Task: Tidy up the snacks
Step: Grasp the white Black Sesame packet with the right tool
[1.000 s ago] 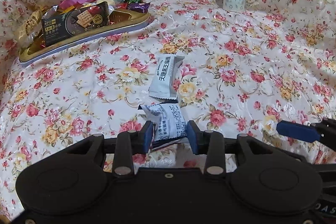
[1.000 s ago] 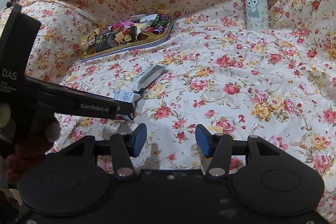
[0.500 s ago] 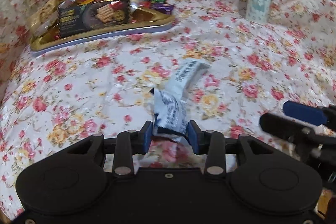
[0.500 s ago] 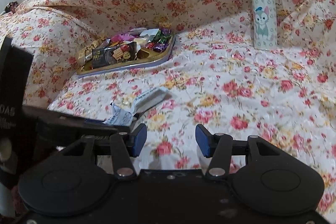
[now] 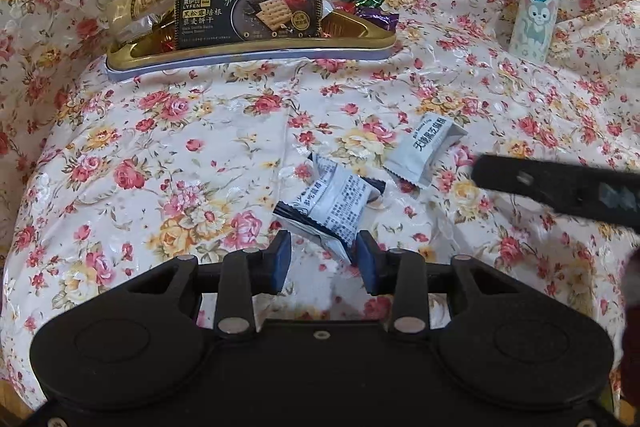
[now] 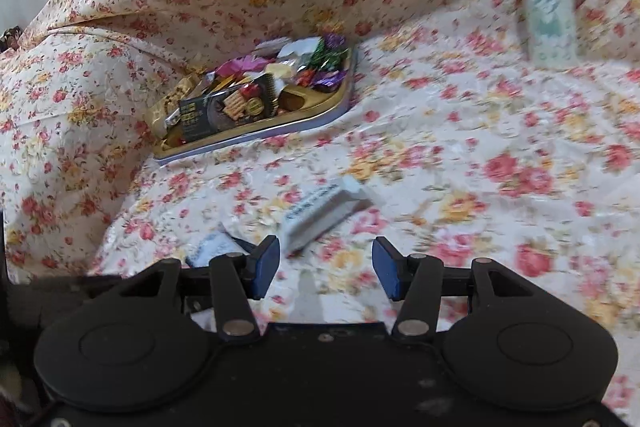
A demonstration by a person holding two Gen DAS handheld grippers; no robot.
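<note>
A white-and-navy snack packet [image 5: 336, 199] lies tilted on the floral cloth just ahead of my left gripper [image 5: 322, 261]. Only its lower corner reaches between the jaws, beside the right pad and apart from the left one. The jaws are closing. A second, grey-white packet [image 5: 424, 151] lies a little farther right. In the right wrist view this grey-white packet [image 6: 320, 211] sits just ahead of my right gripper [image 6: 326, 267], which is open with nothing between its pads. The gold tray [image 5: 248, 57] with several snacks stands at the back left.
A white cartoon-cat bottle [image 5: 534, 7] stands upright at the back right. The floral cloth [image 5: 160, 147] rises in folds behind and to the left of the tray [image 6: 256, 137]. A blurred dark finger [image 5: 540, 183] of the right tool crosses the right side of the left wrist view.
The white-and-navy packet sat upright between the left pads half a second ago; now it leans forward with only a corner between them. The right gripper has closed in on the grey-white packet.
</note>
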